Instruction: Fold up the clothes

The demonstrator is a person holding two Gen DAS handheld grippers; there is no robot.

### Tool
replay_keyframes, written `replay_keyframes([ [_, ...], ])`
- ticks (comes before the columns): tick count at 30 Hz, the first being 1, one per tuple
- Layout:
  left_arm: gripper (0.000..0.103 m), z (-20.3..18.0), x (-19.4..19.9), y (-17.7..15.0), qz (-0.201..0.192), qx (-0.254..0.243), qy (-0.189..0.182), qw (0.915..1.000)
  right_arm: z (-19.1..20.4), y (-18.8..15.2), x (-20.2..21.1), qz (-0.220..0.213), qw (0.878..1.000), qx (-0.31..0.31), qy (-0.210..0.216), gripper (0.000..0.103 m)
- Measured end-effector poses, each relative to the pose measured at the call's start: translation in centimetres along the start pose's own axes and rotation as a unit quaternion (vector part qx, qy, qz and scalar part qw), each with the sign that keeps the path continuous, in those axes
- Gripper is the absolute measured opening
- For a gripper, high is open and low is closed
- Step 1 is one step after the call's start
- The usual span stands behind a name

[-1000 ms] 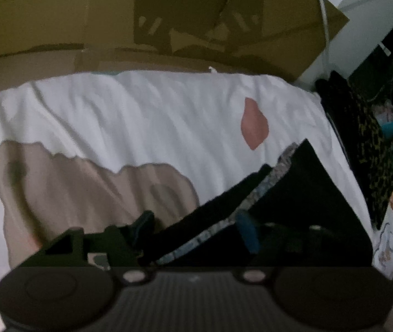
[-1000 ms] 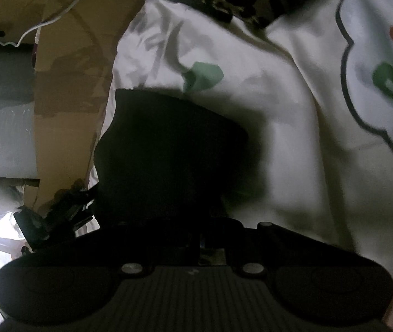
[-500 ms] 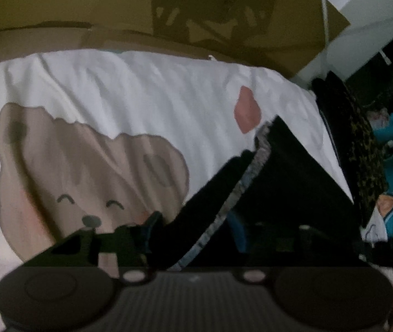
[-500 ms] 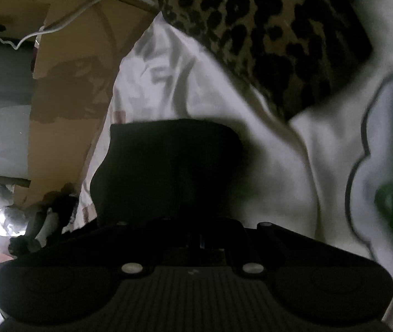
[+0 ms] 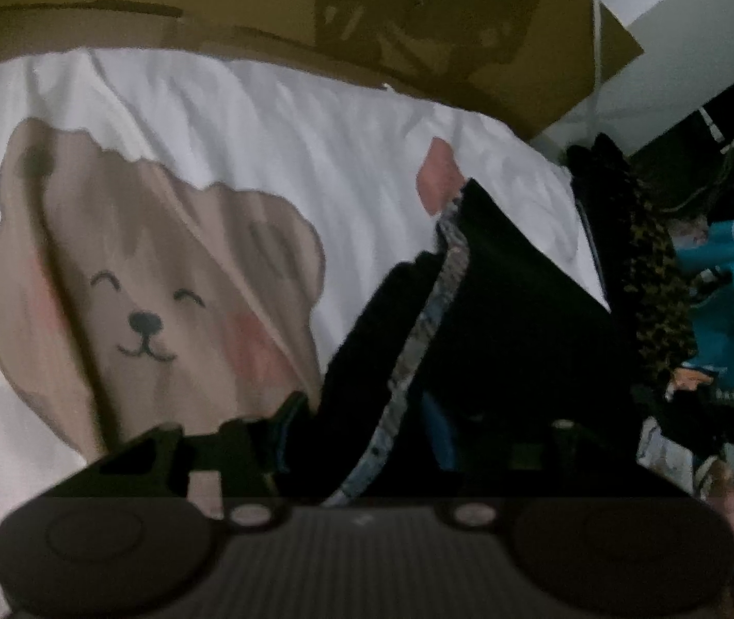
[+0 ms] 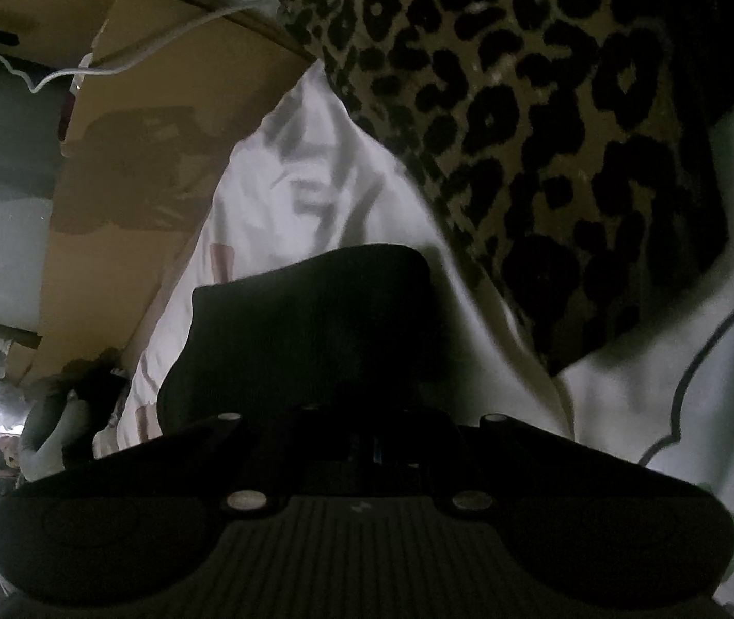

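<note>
A black garment [image 5: 511,320] with a grey patterned band along its edge hangs up off the white bear-print sheet [image 5: 274,144]. My left gripper [image 5: 362,428] is shut on the garment, and the cloth passes between its fingers. In the right wrist view the same black garment [image 6: 310,330] fills the space ahead of my right gripper [image 6: 367,443], which is shut on it. The fingertips of both grippers are mostly hidden by dark cloth.
A leopard-print cloth [image 6: 547,118] lies on the sheet just beyond the black garment, also at the right of the left wrist view [image 5: 645,258]. A teal printed garment [image 5: 728,304] lies far right. Brown cardboard [image 5: 264,0] stands behind the bed, with a white cable [image 6: 124,62].
Both grippers have lifted and carried the black garment. The bear print has come into the left view, and the leopard cloth has grown larger in the right view.
</note>
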State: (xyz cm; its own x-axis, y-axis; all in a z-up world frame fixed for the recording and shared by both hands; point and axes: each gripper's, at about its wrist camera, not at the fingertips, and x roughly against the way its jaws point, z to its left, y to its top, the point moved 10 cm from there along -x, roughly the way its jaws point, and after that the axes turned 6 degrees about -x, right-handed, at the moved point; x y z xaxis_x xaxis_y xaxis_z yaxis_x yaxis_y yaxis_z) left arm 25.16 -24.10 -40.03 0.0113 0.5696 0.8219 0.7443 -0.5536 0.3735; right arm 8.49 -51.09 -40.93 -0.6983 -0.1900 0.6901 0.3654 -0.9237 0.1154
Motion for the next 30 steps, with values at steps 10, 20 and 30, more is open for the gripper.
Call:
replay_keyframes([
  [10, 0.048, -0.6, 0.9, -0.1, -0.013, 0.002, 0.001, 0.9999, -1.2, 0.6, 0.0, -0.012, 1.000, -0.022, 0.015, 0.016],
  [20, 0.070, -3.4, 1.4, 3.3, -0.051, -0.046, 0.002, 0.9977, -2.5, -1.4, 0.7, 0.002, 0.997, -0.055, 0.054, 0.040],
  [30, 0.074, -4.2, -2.1, 2.7, -0.027, -0.074, 0.027, 0.9966, -2.2, -4.3, -0.5, 0.033, 0.998, -0.040, 0.046, 0.040],
])
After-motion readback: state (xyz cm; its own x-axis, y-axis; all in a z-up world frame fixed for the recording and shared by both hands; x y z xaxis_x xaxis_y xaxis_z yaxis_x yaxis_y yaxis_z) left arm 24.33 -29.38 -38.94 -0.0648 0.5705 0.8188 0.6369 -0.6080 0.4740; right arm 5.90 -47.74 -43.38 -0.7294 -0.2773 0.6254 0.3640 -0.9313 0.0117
